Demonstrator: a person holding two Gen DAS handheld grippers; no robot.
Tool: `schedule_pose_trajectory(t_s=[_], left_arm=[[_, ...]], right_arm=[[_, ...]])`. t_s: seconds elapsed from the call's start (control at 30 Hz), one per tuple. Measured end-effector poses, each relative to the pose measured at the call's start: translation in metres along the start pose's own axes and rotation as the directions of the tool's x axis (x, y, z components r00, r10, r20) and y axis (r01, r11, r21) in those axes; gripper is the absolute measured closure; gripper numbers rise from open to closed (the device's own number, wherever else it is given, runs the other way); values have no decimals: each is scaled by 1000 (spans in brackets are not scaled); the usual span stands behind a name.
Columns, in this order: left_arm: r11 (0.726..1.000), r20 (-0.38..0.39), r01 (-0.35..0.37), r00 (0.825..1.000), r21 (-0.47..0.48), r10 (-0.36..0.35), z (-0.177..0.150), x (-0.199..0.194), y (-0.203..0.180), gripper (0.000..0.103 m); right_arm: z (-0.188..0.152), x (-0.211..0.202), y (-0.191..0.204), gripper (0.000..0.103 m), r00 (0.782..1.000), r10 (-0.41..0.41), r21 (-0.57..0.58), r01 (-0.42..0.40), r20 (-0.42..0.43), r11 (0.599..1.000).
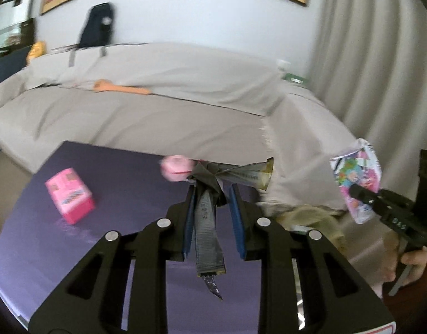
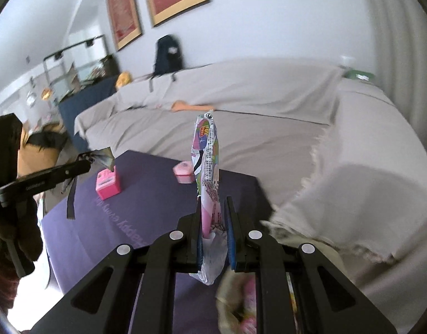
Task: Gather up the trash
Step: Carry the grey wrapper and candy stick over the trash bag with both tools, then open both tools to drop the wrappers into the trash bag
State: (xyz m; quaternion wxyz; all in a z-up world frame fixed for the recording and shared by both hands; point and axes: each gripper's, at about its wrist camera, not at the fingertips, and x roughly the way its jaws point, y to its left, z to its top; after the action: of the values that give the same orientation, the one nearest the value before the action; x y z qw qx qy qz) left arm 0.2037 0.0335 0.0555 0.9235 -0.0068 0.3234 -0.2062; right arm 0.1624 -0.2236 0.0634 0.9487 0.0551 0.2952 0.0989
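My left gripper [image 1: 212, 192] is shut on a crumpled grey foil wrapper [image 1: 206, 208] whose ends hang out in front and behind, held above the purple table [image 1: 116, 236]. My right gripper [image 2: 213, 208] is shut on a colourful pink printed wrapper [image 2: 207, 167] that stands up between the fingers. The right gripper with its wrapper [image 1: 355, 178] shows at the right of the left wrist view. The left gripper with the grey wrapper [image 2: 102, 157] shows at the left of the right wrist view. A pink carton [image 1: 70, 194] [image 2: 108, 183] and a small pink round tub [image 1: 175, 168] [image 2: 183, 173] stand on the table.
A sofa under a grey cover [image 1: 157, 105] [image 2: 269, 128] runs behind the table. An orange object [image 1: 121, 87] lies on it. A dark backpack [image 1: 97, 25] leans on the wall. A bag with an olive rim [image 2: 241, 300] sits low right, beside the table.
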Motion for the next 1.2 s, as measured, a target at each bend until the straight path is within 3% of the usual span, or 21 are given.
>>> schedule_pose_trajectory(t_s=[0.2, 0.37, 0.47, 0.53, 0.57, 0.6, 0.63, 0.77, 0.9, 1.0, 1.2], left_arm=[[989, -47, 141, 989, 46, -139, -9, 22, -77, 80], [980, -114, 193, 976, 52, -186, -19, 43, -110, 80], [977, -144, 205, 970, 56, -195, -26, 55, -123, 80], [976, -160, 212, 966, 53, -201, -32, 62, -126, 80], [975, -170, 215, 964, 51, -204, -35, 66, -127, 80], [975, -175, 217, 963, 49, -205, -39, 66, -128, 80], [975, -185, 216, 961, 46, -205, -42, 71, -128, 80], [975, -224, 221, 952, 27, -209, -53, 90, -129, 80], [971, -252, 238, 941, 22, -225, -66, 107, -135, 80], [966, -285, 257, 928, 33, -238, -80, 121, -147, 80], [951, -329, 296, 910, 84, -254, -105, 151, -180, 80]], right_arm=[[-39, -31, -51, 89, 997, -76, 76, 78, -24, 994], [-78, -17, -86, 89, 988, -95, 150, 113, -119, 982], [-100, 1, -100, 87, 985, -65, 190, 95, -157, 977], [-107, 12, -106, 77, 982, -52, 199, 89, -183, 976], [-112, 16, -109, 65, 981, -53, 201, 91, -188, 975], [-113, 19, -111, 58, 981, -52, 204, 90, -188, 975], [-116, 21, -114, 56, 981, -48, 211, 87, -186, 974], [-125, 20, -126, 56, 980, -64, 227, 107, -188, 968], [-131, 9, -139, 56, 977, -133, 241, 171, -169, 955], [-134, -4, -152, 56, 968, -201, 255, 235, -152, 938], [-138, -25, -171, 56, 964, -236, 302, 261, -119, 917]])
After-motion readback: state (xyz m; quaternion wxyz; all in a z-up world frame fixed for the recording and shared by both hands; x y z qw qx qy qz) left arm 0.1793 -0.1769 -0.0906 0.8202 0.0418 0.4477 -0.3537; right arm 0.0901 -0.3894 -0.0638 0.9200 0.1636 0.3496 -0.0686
